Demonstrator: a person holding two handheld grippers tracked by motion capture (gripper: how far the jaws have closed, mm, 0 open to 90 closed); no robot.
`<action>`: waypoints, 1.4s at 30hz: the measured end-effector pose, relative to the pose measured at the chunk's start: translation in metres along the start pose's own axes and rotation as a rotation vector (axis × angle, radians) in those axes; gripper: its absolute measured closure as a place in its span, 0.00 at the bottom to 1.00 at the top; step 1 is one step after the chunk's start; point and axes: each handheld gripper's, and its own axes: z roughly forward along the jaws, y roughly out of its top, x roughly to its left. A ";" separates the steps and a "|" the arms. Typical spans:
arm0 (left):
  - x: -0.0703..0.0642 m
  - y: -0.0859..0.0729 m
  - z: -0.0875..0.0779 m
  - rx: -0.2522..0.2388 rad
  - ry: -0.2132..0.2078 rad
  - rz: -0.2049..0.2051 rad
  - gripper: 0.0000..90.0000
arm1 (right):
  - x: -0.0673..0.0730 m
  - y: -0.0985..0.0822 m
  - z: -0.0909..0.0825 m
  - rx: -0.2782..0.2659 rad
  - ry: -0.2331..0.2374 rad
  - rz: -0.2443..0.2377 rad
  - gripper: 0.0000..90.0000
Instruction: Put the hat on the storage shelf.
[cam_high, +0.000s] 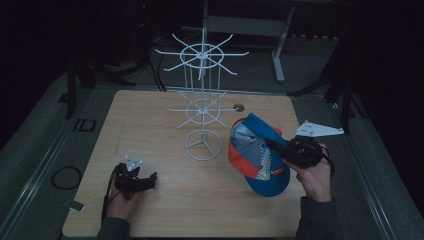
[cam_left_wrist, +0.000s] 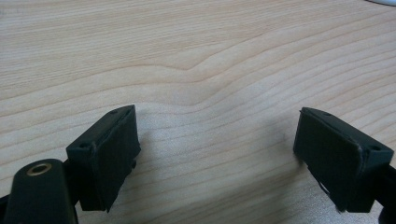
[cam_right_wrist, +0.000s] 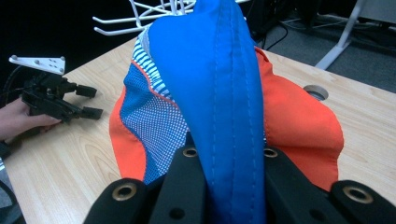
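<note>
- Right gripper fingers clench the cap above the bench; left gripper rests, fingers released.
- Next, probably: hang it on the wire rack, aiming for a free arm.

1. A wire display stand stood on the table, near its middle and toward the far edge.
2. A cap was held up just right of the stand's base, above the table's right half.
3. The right gripper clamped the cap from the right, with a seam of the cap pinched between its jaws.
4. The left gripper sat near the table's near-left corner, jaws apart, well apart from the cap.
5. A round hole lay in the tabletop just right of the stand, beyond the cap.
</note>
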 end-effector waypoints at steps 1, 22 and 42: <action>0.000 0.000 0.000 0.000 0.000 0.000 0.16 | 0.001 0.000 -0.001 -0.004 0.004 -0.001 0.98; 0.000 0.000 0.000 0.001 -0.001 0.001 0.16 | 0.018 0.019 -0.018 -0.074 0.058 -0.035 0.98; 0.000 0.000 0.000 0.001 -0.001 -0.001 0.16 | 0.030 0.038 -0.020 -0.131 0.064 -0.060 0.97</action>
